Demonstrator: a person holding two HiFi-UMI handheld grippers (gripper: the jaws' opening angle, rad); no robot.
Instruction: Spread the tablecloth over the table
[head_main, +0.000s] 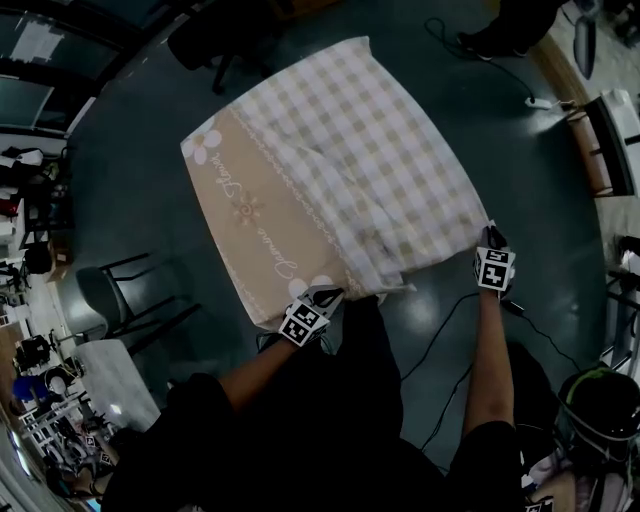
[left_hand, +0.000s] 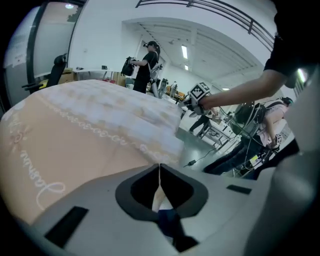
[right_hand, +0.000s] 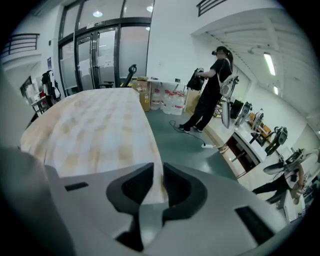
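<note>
Chair (head_main: 100, 295) of grey metal tubing stands at nine o'clock in the head view, on the dark green floor (head_main: 150, 170). From the centre towards twelve o'clock, the beige-and-white checked fabric tablecloth (head_main: 340, 170) with its tan flower-printed border lies draped over the table, which it hides; the border runs along its left side and rumpled folds gather near six o'clock. The left gripper (head_main: 325, 292), carrying its square-marker cube, sits at the cloth's near-left corner, and the left gripper view shows its jaws pressed together on a thin fold of the cloth. The right gripper (head_main: 492, 238) sits at the near-right corner, around four o'clock, its jaws likewise pinched on the cloth's hanging edge. A black cable (head_main: 440, 335) trails over the floor at five o'clock. In the right gripper view a person in dark clothes (right_hand: 212, 85) stands at one o'clock, well apart from the table.
</note>
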